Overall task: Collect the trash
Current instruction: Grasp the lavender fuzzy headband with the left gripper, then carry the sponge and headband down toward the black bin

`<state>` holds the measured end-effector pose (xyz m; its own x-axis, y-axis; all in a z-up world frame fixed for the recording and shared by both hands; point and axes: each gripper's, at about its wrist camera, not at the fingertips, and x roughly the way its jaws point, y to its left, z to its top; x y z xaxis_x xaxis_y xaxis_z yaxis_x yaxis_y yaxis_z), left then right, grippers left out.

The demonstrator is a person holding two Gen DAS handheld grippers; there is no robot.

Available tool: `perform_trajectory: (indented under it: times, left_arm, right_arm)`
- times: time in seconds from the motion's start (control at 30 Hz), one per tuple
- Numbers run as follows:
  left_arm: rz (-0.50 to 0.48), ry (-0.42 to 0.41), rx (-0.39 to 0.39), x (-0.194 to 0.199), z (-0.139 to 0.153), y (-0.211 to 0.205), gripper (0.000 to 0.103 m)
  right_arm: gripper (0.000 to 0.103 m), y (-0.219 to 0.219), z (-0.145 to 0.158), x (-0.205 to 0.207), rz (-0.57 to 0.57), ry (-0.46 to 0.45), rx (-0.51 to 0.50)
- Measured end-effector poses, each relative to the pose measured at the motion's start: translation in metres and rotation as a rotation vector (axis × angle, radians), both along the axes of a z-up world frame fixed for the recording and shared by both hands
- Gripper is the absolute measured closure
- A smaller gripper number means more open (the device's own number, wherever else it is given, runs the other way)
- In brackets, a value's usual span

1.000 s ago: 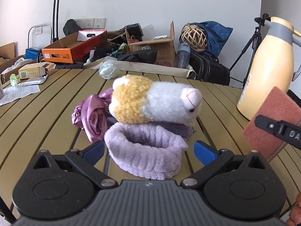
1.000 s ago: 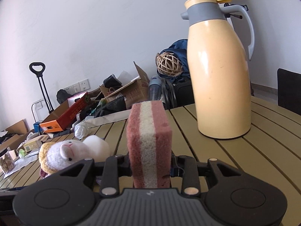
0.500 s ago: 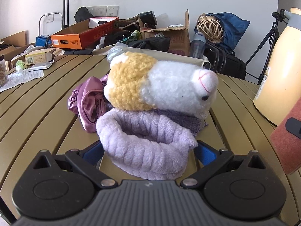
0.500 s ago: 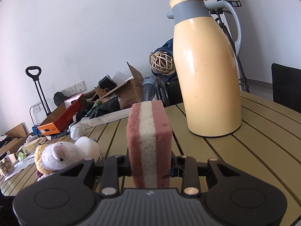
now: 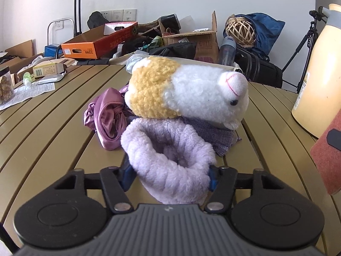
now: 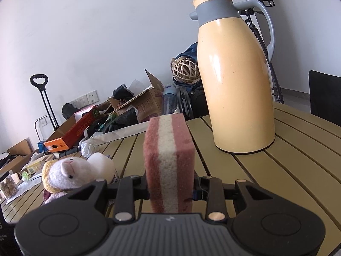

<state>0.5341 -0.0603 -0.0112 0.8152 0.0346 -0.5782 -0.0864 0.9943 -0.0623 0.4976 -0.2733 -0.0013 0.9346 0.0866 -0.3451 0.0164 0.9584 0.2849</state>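
Observation:
A lilac fluffy band (image 5: pixel 162 162) lies on the slatted table (image 5: pixel 53 128), in front of a white and yellow plush toy (image 5: pixel 187 91). My left gripper (image 5: pixel 170 177) is closing around the band, and its blue pads press into the fluff on both sides. A crumpled purple satin cloth (image 5: pixel 106 117) lies to the left of the toy. My right gripper (image 6: pixel 170 192) is shut on a pink and white sponge (image 6: pixel 168 160) held upright. That sponge (image 5: pixel 328 149) also shows at the right edge of the left wrist view. The plush toy (image 6: pixel 70 172) lies low at the left in the right wrist view.
A tall cream thermos jug (image 6: pixel 234 85) stands on the table at the right. A paper sheet (image 5: pixel 25 93), a small carton (image 5: pixel 49 70) and a jar (image 5: pixel 6 85) sit at the table's left. Cardboard boxes (image 5: pixel 100 42), bags and a tripod (image 5: pixel 307 42) crowd the floor beyond the far edge.
My left gripper's jaws have come together from wide apart onto the lilac band. The view has closed in a little on the plush toy. The right gripper still holds the sponge.

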Motion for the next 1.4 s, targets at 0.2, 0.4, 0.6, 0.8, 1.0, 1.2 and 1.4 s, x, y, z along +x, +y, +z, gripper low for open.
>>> perform_trajectory:
  times: [0.2, 0.4, 0.6, 0.8, 1.0, 1.2, 1.4]
  left_arm:
    - [-0.013, -0.006, -0.020, -0.006, 0.004, 0.004, 0.070]
    - [-0.030, -0.020, -0.026, -0.016, 0.009, 0.007, 0.071]
    - [-0.049, -0.060, -0.012, -0.033, 0.019, 0.007, 0.071]
    - [-0.069, -0.097, -0.002, -0.054, 0.029, 0.006, 0.071]
    - [-0.087, -0.115, -0.014, -0.072, 0.035, 0.011, 0.071]
    - [-0.096, -0.130, -0.039, -0.096, 0.038, 0.015, 0.071]
    - [-0.096, -0.133, -0.051, -0.117, 0.038, 0.020, 0.071]
  right_arm:
    - [0.072, 0.002, -0.001, -0.001, 0.010, 0.000, -0.002]
    - [0.072, 0.004, -0.001, -0.002, 0.019, 0.001, -0.003]
    - [0.072, 0.005, 0.000, -0.005, 0.026, -0.009, -0.003]
    - [0.072, 0.006, 0.002, -0.012, 0.039, -0.023, 0.001]
    - [0.072, 0.012, 0.006, -0.024, 0.055, -0.043, -0.001]
    - [0.072, 0.023, 0.010, -0.040, 0.074, -0.063, -0.012]
    - [0.072, 0.036, 0.007, -0.065, 0.107, -0.067, -0.028]
